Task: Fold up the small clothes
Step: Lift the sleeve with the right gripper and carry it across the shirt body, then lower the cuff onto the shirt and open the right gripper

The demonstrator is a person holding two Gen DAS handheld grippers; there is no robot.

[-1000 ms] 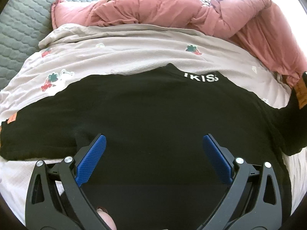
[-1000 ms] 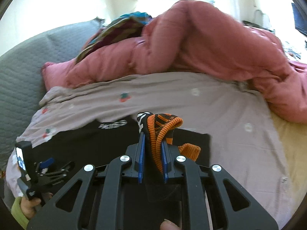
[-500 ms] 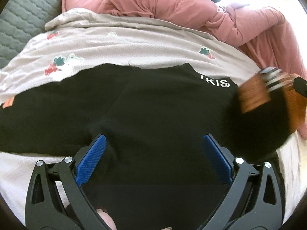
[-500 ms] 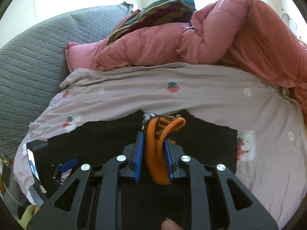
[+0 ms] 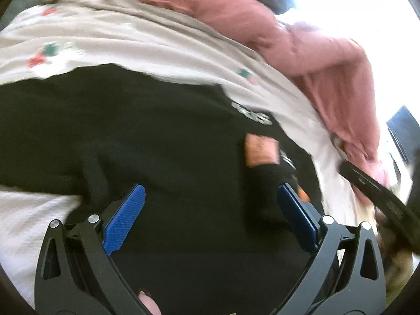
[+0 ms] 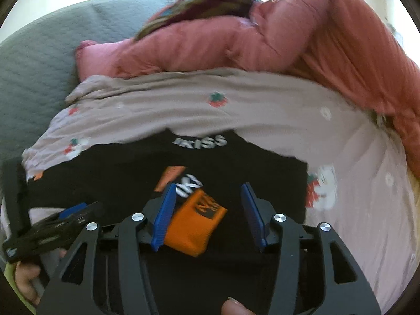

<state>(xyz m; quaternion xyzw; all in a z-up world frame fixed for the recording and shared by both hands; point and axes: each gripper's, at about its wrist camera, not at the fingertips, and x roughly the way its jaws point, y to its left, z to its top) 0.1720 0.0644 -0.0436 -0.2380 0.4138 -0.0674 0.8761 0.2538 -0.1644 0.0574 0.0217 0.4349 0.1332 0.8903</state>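
Your right tongs [image 6: 208,211] are opening over a black garment [image 6: 118,178] spread flat on the bed, the blue pads [image 6: 164,216] parting around its orange cuff [image 6: 195,227]. The cuff lies folded in onto the black cloth between the jaws, just beside the left pad; whether that pad touches it you cannot tell, and the other pad stands clear of it. A strip of white lettering sits just ahead of the cuff, and the garment's white neck print lies farther ahead, at the far hem.

Your left tongs [image 5: 208,218] are released, jaws wide apart, hovering over the same black garment [image 5: 131,136] with nothing between the pads. Ahead and to the right of them, the folded-in sleeve shows its orange patch [image 5: 261,149], blurred. At the right edge of that view, a dark part of the other tool [image 5: 378,199] crosses the frame.

Beneath the garment lies a pale sheet [image 6: 262,110] printed with strawberries. Beyond it, well ahead of both tongs, a pink quilt [image 6: 288,39] is heaped, with a striped cloth [image 6: 215,2] on top. A grey quilted cover [image 6: 34,60] lies off to the left. A thumb tip [image 6: 233,307] shows at the lower edge of the right view.
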